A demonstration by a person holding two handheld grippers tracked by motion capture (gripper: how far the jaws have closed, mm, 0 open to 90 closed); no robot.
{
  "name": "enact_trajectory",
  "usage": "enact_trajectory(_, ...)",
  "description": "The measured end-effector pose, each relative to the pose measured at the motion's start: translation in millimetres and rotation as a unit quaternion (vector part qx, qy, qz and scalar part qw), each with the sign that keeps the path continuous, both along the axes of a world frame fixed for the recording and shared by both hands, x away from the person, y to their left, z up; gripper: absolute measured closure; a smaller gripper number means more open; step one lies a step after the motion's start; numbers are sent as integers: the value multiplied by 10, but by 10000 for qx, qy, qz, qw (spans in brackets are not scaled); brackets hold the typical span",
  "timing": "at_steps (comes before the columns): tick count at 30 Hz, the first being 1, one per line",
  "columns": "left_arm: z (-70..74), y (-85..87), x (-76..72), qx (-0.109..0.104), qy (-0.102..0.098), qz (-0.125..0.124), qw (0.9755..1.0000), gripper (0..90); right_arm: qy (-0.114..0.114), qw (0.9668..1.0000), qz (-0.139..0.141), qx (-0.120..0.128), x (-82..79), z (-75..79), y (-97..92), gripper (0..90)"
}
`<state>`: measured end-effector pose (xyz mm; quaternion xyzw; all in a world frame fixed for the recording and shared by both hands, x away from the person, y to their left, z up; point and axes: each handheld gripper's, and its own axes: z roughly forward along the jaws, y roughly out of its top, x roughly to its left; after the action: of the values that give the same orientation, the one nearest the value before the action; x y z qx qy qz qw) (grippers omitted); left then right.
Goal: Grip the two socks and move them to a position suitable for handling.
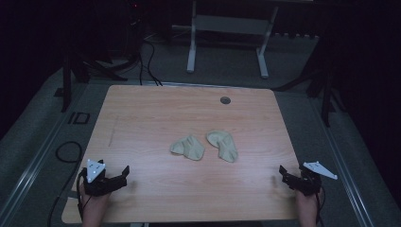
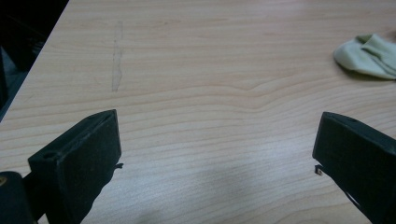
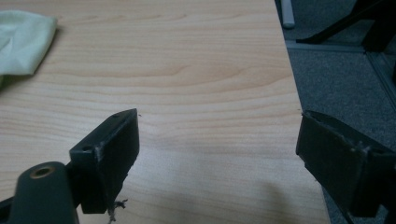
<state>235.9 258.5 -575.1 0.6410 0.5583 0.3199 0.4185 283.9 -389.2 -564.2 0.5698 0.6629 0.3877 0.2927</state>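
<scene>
So from where I'm sitting I count two beige socks on the wooden table (image 1: 142,118), both crumpled up around the middle. The left sock (image 1: 188,147) and the right sock (image 1: 223,144) sit just beside each other with a small gap between them, not touching as far as I can tell.

I've got two grippers, one at each near corner. The left gripper (image 1: 124,174) is over the near left corner, jaws spread wide with bare wood between them, nothing pinched. In the left gripper view one sock (image 2: 366,57) sits off at the far right. The right gripper (image 1: 283,174) is over the near right edge, jaws spread wide too, nothing in them. Its own view catches one sock (image 3: 23,42) at the far left.

There's also one small round grommet (image 1: 225,100) near the far edge.
</scene>
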Motion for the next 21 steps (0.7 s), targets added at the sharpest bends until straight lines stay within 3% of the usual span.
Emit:
enact_trajectory(3,12,-12,12,-15,-35,166,9999,9,15,10000,17,-7,-2,6,2,135)
enact_trajectory(5,16,-6,11,-155,-31,101,9998,9,59,10000,21,24,-3,8,0,135)
enact_trajectory(10,8,-53,8,-91,-168,-74,9998,9,166,9999,25,14,-15,31,32,136)
enact_trajectory(14,1,-88,11,-340,-187,-87,9992,10,287,9995,40,-79,-4,40,68,139)
enact_trajectory(15,2,-111,17,-383,-47,-30,9993,14,307,9995,57,-65,4,42,79,139)
enact_trajectory(17,7,-133,14,-482,-45,-106,9988,16,338,9994,86,10,15,51,91,139)
enact_trajectory(18,24,-144,16,-519,83,-166,9985,18,365,9993,114,41,22,62,99,139)
enact_trajectory(21,53,-188,10,-494,263,-232,9982,30,456,9986,252,135,49,93,128,138)
